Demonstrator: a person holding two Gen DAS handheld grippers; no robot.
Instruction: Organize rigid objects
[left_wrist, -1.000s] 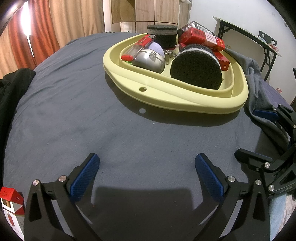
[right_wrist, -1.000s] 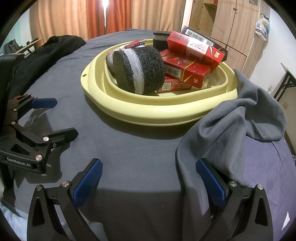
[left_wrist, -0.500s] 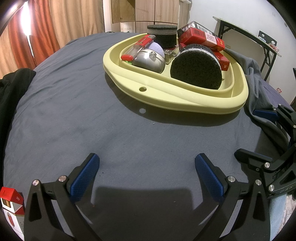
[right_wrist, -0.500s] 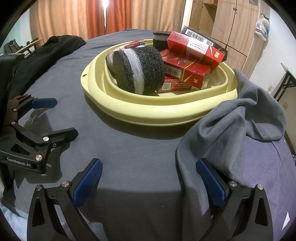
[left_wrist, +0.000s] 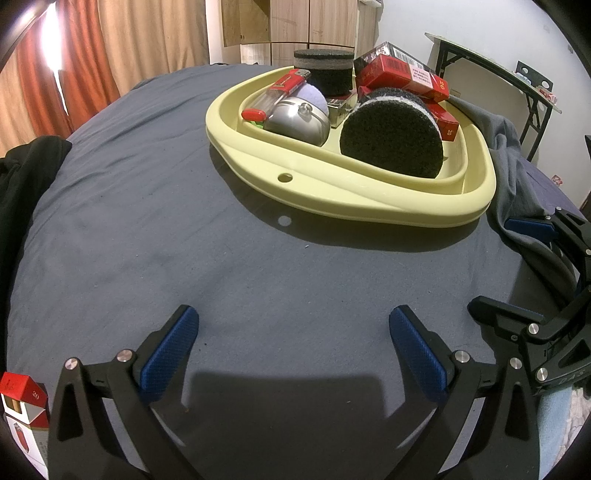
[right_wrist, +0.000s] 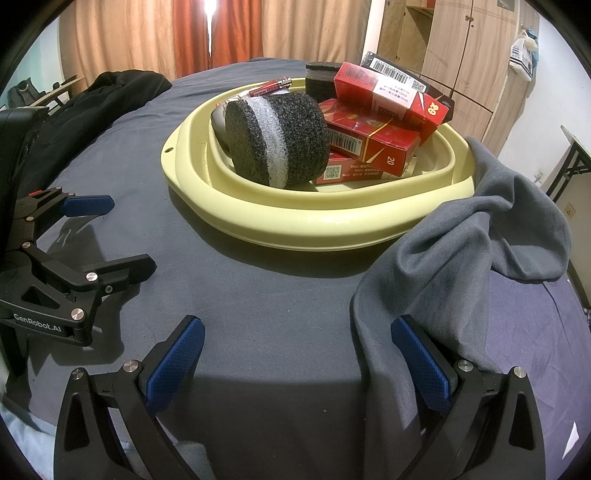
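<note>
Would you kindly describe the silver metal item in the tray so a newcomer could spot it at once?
Find the pale yellow tray on the dark blue cloth. In its left part, beside the big black foam disc standing on edge, lies a rounded silver metal case with a small knob on top. It is the only shiny metal thing among red boxes and dark foam.

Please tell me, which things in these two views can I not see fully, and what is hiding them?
- Silver round object: left wrist view shows it; in the right wrist view the foam cylinder covers most of it.
- Lowest red box: right wrist view, buried under the other boxes.
- Open red pack: left wrist view, cut off by the picture's edge.
- Yellow tray: right wrist view, the grey cloth hides its corner.
</note>
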